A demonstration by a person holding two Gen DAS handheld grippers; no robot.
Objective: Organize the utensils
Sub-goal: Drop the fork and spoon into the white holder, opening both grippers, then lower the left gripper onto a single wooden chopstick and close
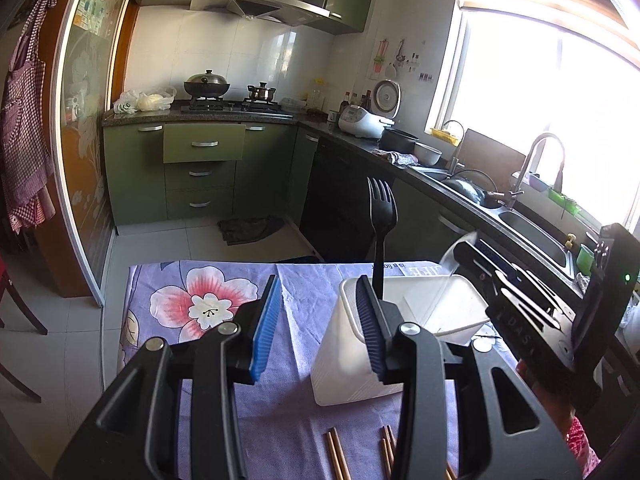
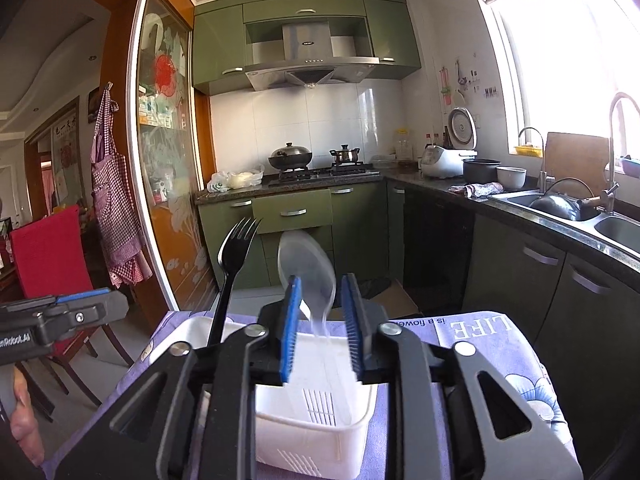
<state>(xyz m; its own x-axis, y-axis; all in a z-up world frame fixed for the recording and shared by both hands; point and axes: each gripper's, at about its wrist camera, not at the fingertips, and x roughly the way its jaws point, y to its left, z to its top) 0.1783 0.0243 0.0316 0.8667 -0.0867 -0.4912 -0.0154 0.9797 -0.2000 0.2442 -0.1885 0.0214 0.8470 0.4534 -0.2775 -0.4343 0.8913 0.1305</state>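
Observation:
A white utensil holder (image 1: 352,364) stands on the purple flowered tablecloth (image 1: 208,304); it also shows in the right wrist view (image 2: 312,432). A black fork (image 1: 382,216) stands upright in its left compartment, seen too in the right wrist view (image 2: 234,256). A clear plastic spoon (image 2: 306,276) leans in the right compartment, between the open fingers of my right gripper (image 2: 320,328); its handle lies near the left pad (image 2: 290,328), touching or not I cannot tell. My left gripper (image 1: 316,320) is open and empty, its right finger in front of the holder. Chopsticks (image 1: 338,454) lie on the cloth below.
The right gripper body (image 1: 560,312) hovers at the holder's right side. A kitchen counter with sinks (image 2: 560,204) runs along the right, a stove with pots (image 2: 316,160) at the back. A red chair (image 2: 48,256) stands left of the table.

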